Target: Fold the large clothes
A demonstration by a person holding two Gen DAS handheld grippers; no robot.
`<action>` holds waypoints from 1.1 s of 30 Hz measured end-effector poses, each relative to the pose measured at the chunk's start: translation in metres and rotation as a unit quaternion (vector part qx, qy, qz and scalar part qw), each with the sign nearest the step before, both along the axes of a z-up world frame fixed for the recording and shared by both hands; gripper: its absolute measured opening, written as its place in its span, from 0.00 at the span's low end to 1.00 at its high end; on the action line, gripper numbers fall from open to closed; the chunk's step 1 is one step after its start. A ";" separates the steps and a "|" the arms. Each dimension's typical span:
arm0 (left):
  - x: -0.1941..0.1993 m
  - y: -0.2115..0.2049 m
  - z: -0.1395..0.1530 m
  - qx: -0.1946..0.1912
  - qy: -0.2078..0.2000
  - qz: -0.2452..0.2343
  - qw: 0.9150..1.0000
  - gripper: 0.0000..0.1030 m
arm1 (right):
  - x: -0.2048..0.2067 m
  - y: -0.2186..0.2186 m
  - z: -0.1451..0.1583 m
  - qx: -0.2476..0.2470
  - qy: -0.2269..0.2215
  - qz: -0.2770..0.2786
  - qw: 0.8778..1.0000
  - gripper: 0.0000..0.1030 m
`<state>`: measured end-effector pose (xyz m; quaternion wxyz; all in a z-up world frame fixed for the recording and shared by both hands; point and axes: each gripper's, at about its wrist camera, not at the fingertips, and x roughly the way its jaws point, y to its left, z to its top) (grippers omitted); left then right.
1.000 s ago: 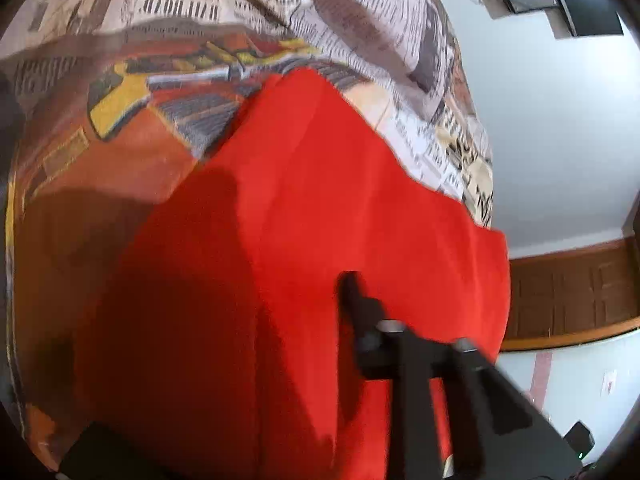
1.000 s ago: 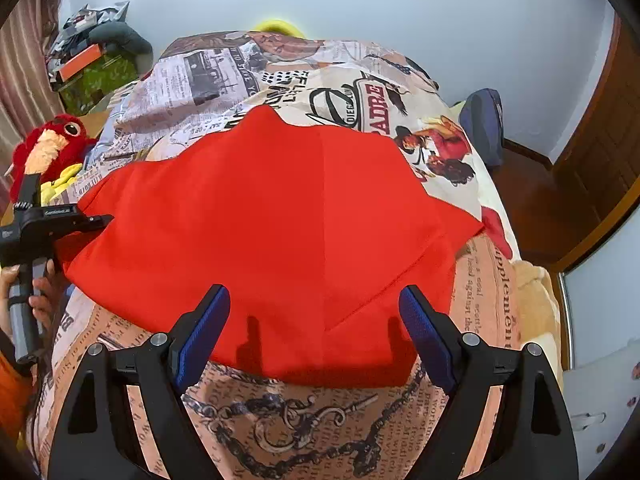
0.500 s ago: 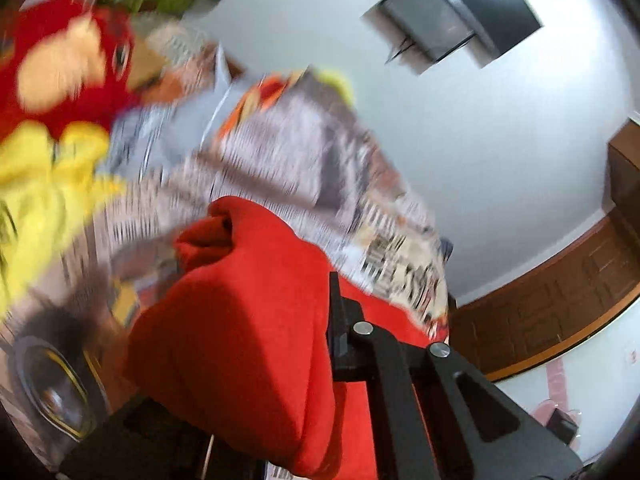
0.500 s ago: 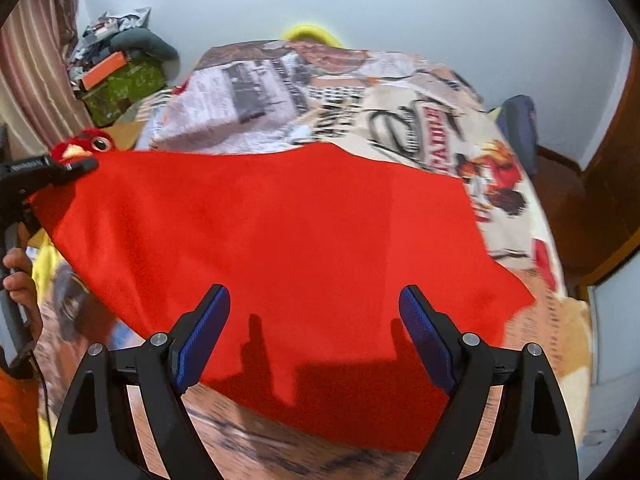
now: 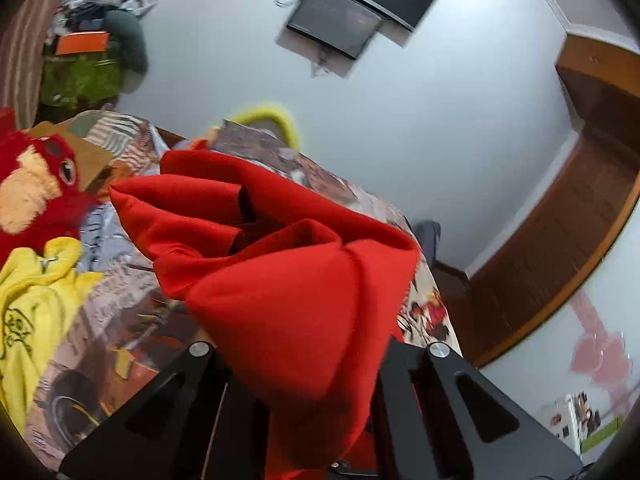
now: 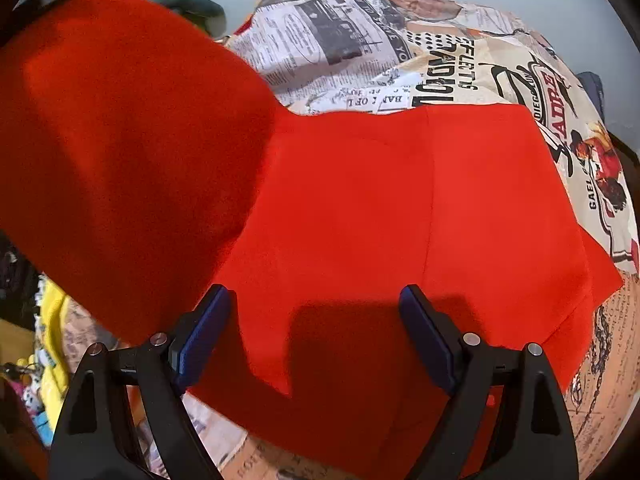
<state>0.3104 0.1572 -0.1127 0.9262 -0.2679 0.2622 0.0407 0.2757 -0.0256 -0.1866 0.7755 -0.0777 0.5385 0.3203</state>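
Note:
A large red garment (image 6: 400, 200) lies spread on the printed bedspread (image 6: 460, 64). Its left side is lifted high in the right wrist view. In the left wrist view the red cloth (image 5: 288, 280) bunches in folds over my left gripper (image 5: 304, 364). The fabric hides the fingertips, and the cloth hangs from between the jaws. My right gripper (image 6: 316, 332) is open and empty, its blue pads (image 6: 424, 336) hovering over the garment's near edge.
A red plush toy (image 5: 36, 188) and a yellow garment (image 5: 28, 304) lie at the bed's left side. Clutter is piled in the far left corner (image 5: 92, 64). A wall screen (image 5: 340, 12) hangs above. Wooden panelling (image 5: 560, 248) is on the right.
My left gripper has lifted the garment's left side off the bed and carried it up and over toward the right. My right gripper has moved in closer over the near edge.

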 end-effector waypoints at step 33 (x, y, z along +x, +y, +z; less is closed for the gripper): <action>0.008 -0.188 -0.093 0.087 0.176 -0.325 0.925 0.47 | -0.019 -0.218 0.047 0.013 -0.046 -0.204 0.978 0.82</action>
